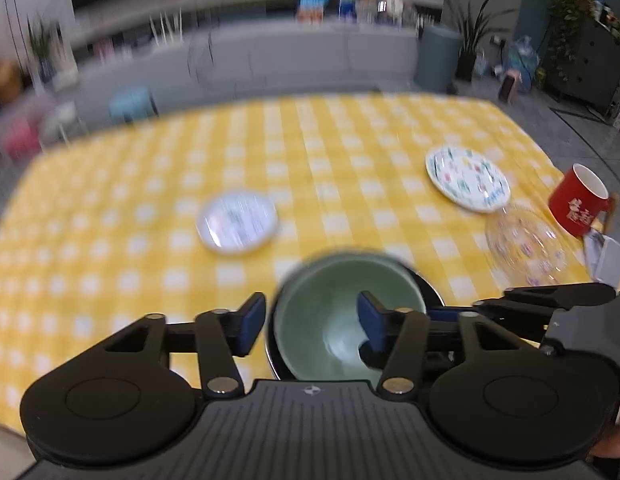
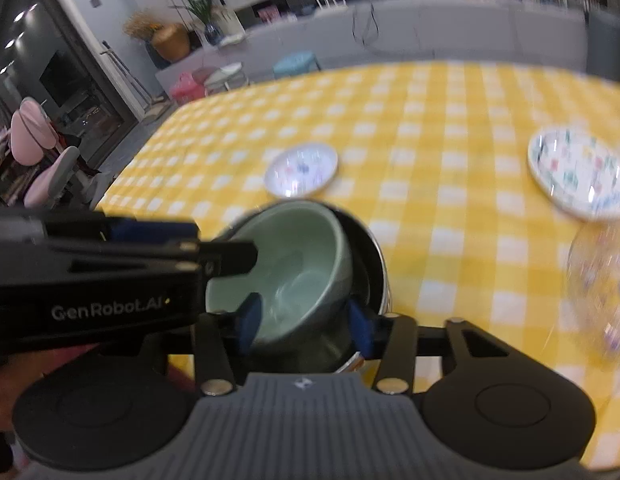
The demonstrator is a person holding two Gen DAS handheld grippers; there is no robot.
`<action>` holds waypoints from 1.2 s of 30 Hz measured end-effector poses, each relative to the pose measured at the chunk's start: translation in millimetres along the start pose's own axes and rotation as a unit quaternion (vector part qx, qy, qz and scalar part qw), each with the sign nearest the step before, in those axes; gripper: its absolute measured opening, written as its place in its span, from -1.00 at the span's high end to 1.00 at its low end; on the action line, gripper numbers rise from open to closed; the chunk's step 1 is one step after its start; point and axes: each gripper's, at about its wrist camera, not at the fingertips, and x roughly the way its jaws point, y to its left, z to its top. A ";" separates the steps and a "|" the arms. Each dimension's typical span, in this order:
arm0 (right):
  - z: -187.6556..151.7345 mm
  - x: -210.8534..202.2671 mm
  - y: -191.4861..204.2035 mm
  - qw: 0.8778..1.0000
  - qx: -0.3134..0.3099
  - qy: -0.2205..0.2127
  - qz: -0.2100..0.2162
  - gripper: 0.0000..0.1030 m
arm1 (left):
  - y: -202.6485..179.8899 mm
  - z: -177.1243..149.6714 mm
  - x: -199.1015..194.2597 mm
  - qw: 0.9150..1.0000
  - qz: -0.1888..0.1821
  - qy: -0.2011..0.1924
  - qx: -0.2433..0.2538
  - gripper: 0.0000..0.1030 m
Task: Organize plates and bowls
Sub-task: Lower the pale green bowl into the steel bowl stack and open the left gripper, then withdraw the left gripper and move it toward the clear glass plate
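A pale green bowl (image 1: 330, 312) (image 2: 286, 264) sits tilted inside a dark bowl with a metal rim (image 1: 424, 280) (image 2: 370, 256) on the yellow checked tablecloth (image 1: 150, 216). My left gripper (image 1: 312, 320) is open, its jaws either side of the green bowl's left wall. My right gripper (image 2: 304, 324) is open, its jaws straddling the near walls of both bowls. The left gripper's body (image 2: 110, 280) crosses the right wrist view. A small patterned plate (image 1: 237, 222) (image 2: 302, 169) lies mid-table. A larger patterned plate (image 1: 468, 178) (image 2: 578, 172) lies to the right.
A clear glass bowl (image 1: 526, 248) (image 2: 602, 280) stands at the right, next to the larger plate. A red mug (image 1: 578, 200) sits near the table's right edge, with a white box (image 1: 606, 256) beside it. Stools and a grey sofa stand beyond the far edge.
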 end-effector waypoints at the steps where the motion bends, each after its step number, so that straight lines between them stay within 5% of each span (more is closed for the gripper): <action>1: 0.2 -2.3 4.4 1.000 -0.014 -0.011 -0.012 -0.06 | -1.8 1.2 -3.2 1.000 0.008 -0.010 0.009 -0.34; 13: 3.8 -10.8 1.3 0.997 -0.032 -0.054 -0.049 -0.15 | 13.2 1.8 7.5 1.000 0.009 0.007 -0.016 -0.36; 23: -4.1 14.7 -18.1 0.997 -0.013 -0.015 -0.070 -0.48 | 31.0 -7.6 23.9 0.998 0.032 0.048 -0.010 -0.45; 36: -15.6 32.9 -13.8 0.996 -0.022 0.001 -0.083 -0.78 | 54.7 -10.8 30.6 0.996 -0.015 0.062 -0.058 -0.67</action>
